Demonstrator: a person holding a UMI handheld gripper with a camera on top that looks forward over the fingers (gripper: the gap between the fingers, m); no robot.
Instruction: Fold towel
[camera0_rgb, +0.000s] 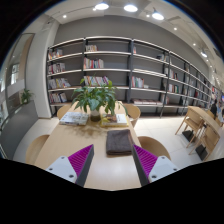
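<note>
A dark grey towel (119, 142) lies folded into a small rectangle on the light wooden table (100, 165). It rests just ahead of my gripper (112, 162), between the lines of the two fingers. The fingers are spread wide apart, with purple pads (81, 158) on their inner faces, and nothing is between them. The gripper hovers above the table's near part.
A potted green plant (95, 97) stands at the table's far end with papers or books (73, 118) beside it. Wooden chairs (131, 113) stand around the table. Long bookshelves (120, 70) fill the back wall. More tables and chairs (198, 125) stand to the right.
</note>
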